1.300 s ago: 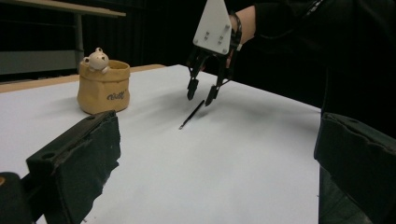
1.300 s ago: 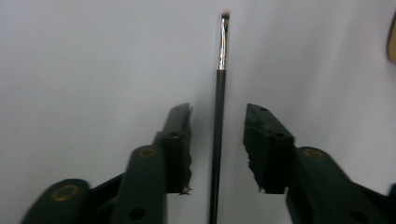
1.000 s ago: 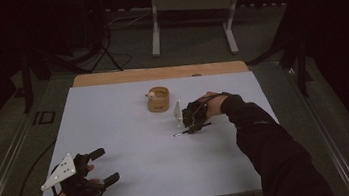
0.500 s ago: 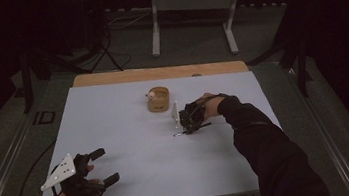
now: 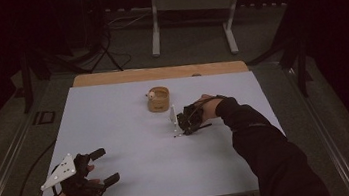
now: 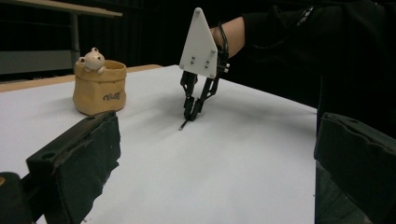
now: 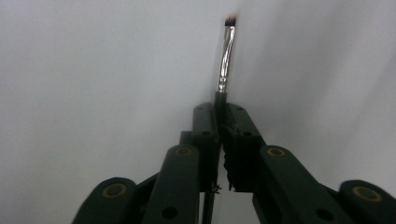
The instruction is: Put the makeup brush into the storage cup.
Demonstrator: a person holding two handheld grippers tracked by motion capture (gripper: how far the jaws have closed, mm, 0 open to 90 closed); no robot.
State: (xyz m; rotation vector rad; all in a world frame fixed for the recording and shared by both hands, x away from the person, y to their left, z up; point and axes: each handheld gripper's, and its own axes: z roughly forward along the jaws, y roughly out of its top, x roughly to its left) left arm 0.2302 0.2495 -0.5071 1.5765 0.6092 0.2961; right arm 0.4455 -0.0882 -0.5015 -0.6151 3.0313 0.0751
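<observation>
- High view: a white table top (image 5: 131,133) is seen from above in a dim room, with a strip of bare wood (image 5: 159,72) along its far edge.
- Near the middle of the table's far half stands a small tan pot (image 5: 158,100) with a little pale figure on its rim.
- The person's right arm, in a dark sleeve (image 5: 265,152), reaches in from the lower right. The right gripper (image 5: 186,127) sits just to the right of the pot and a little nearer the person, tilted down at the table.
- A thin dark brush (image 5: 192,130) lies low across the table surface at that gripper's tips. At this distance the grip itself is too small to make out.
- The left gripper (image 5: 107,165) rests at the near left corner of the table, well apart from the pot. Its two black jaws stand wide apart with nothing between them.
- Left gripper view: the camera's own two black jaws rise at the bottom left and bottom right, far apart, with bare white table between them.
- Beyond them the pot (image 6: 99,87) stands at the left. The other hand's gripper (image 6: 192,112) points steeply down with its jaws together, the brush tip (image 6: 182,126) at the table.
- Right gripper view: the jaws have just been closing and now meet on the brush handle (image 7: 218,100), which is pinched between the pads.
- The shiny metal ferrule (image 7: 226,60) and short dark bristles (image 7: 230,19) stick out past the jaws over the white table; whether the bristles touch it cannot be told.
</observation>
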